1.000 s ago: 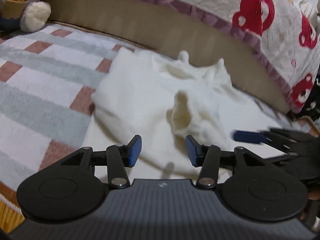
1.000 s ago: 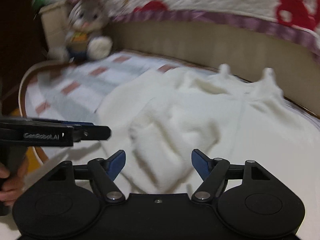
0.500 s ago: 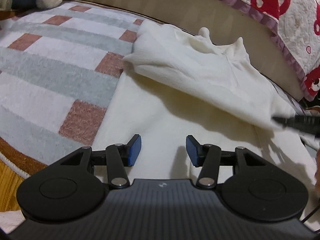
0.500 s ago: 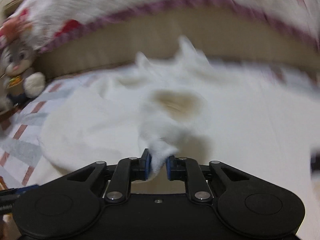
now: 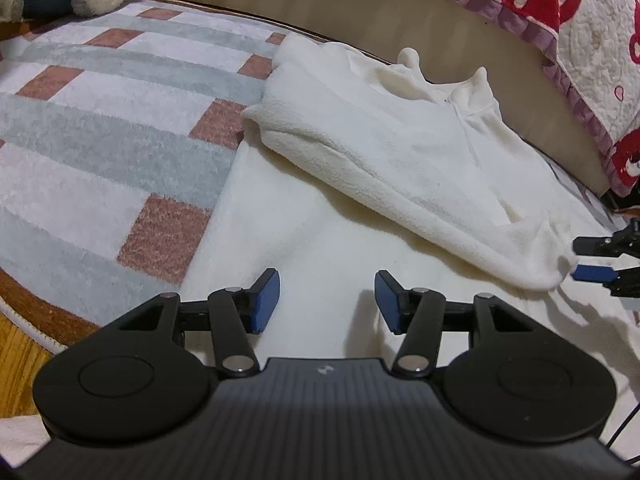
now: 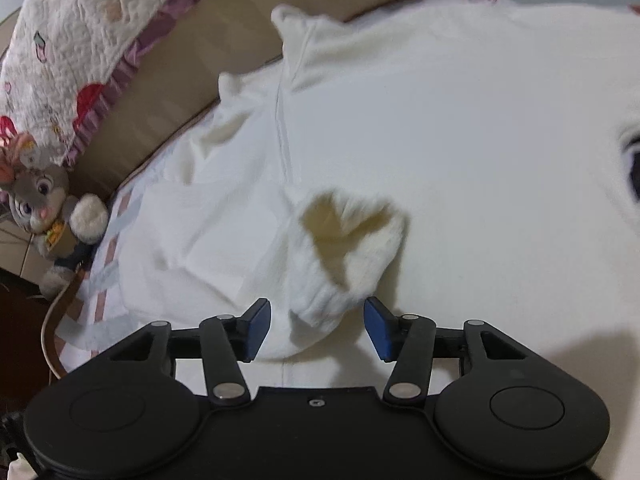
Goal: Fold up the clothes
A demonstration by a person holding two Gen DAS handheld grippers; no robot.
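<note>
Checked in grey, white and rust, a thick rug (image 5: 120, 128) fills the left half of the left wrist view, its curved brown border giving way to wood floor (image 5: 16, 360) at the lower left. Behind it a tan bed base (image 5: 360, 12) runs across the top of the frame, with a quilt (image 5: 580, 12) printed in red figures hanging over it at the upper right. On the rug lies the white fleece garment (image 5: 360, 152), reaching from the centre to the right edge; its collar points stand against the tan base, and one sleeve is folded diagonally across the body, the cuff (image 6: 344, 240) ending at the lower right. Open rug remains to the garment's left. A plush rabbit (image 6: 44, 208) sits at the left edge of the right wrist view.

Low in its own view, the left gripper (image 5: 326, 300) hovers over the garment's flat lower part, jaws parting, nothing between them. Jaws of the right gripper (image 6: 316, 326) are opening too, the cuff lying between the blue pads (image 6: 256, 328) without either pressing it.
</note>
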